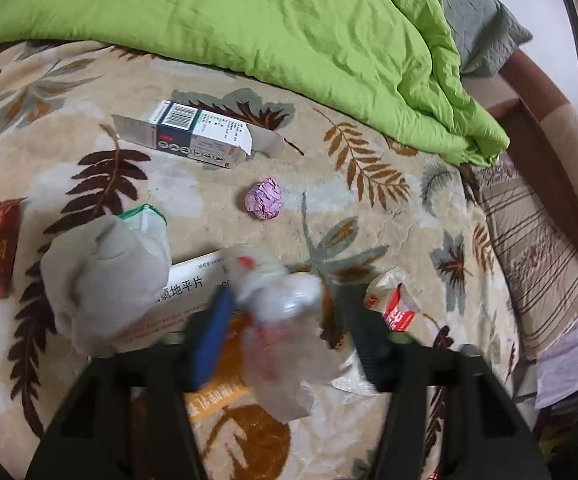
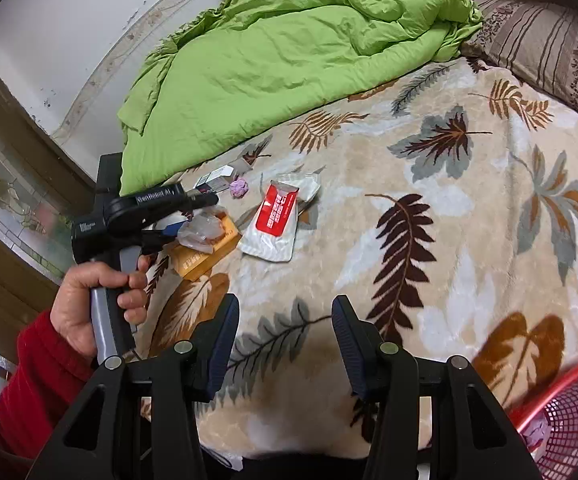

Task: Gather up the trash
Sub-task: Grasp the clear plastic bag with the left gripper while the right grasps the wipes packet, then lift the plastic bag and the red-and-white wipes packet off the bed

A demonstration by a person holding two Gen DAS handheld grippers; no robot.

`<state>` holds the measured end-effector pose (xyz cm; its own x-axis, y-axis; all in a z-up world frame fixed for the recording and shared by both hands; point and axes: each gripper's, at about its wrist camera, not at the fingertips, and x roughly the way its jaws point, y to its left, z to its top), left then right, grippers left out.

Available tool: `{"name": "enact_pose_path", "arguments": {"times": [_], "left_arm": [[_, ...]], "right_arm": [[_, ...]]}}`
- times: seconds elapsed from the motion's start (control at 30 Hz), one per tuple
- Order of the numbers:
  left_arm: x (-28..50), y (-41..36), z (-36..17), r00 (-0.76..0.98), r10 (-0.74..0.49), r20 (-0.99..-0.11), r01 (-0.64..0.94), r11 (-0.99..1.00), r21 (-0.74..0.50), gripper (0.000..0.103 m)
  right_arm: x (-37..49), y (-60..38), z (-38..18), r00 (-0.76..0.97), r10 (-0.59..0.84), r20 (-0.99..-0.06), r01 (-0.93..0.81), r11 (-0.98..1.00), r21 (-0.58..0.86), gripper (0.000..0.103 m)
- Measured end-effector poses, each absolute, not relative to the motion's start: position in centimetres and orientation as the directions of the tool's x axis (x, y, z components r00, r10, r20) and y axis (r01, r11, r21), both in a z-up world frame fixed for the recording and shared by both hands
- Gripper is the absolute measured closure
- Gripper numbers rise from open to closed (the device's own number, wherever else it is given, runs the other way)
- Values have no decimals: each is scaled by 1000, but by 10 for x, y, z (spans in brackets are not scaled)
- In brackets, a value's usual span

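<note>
Fingers, left: the left gripper (image 1: 289, 312) is seen narrowed around a crumpled clear plastic wrapper (image 1: 285, 320); whether the pads truly press it cannot be told, since the wrapper is blurred.
Fingers, right: the right gripper (image 2: 285, 344) is held part open and empty above the leaf-patterned blanket (image 2: 449, 240), apparently kept free for the next item.
Wrapper position: it is found over an orange box (image 2: 205, 252) and a white medicine box (image 1: 193, 292), at 6 o'clock in the left wrist view.
Other trash: a purple paper ball (image 1: 265, 199) lies at 12 o'clock from the left fingers, a barcode carton (image 1: 197, 136) at 11 o'clock, a red-and-white pouch (image 2: 275, 220) at 3 o'clock.
Bin: a red mesh basket (image 2: 569, 408) is kept at 4 o'clock of the right view, presumably so collected items can be dropped in nearby.
Hand: the left tool's handle is gripped by a hand (image 2: 89, 300) in a red sleeve.
Step judged: the wrapper is probably being picked up.
</note>
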<state>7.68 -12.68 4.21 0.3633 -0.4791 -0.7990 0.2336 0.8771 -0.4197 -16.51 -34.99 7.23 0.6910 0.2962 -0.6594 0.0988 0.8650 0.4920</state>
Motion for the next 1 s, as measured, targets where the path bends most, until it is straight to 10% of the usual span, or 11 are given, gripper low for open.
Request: {"name": "enact_pose_path", "arguments": {"times": [0.77,1.0], "left_arm": [[-46,-25,90,607,-492,-624,345,871,-350,64],[-59,-13,89,634,-474,-611,342,881,-327,64]], "right_arm": [[9,-307,16,606,199,-770,235,880,412,37],[-3,-295,17,620,187,-762,196,903,381,56]]}}
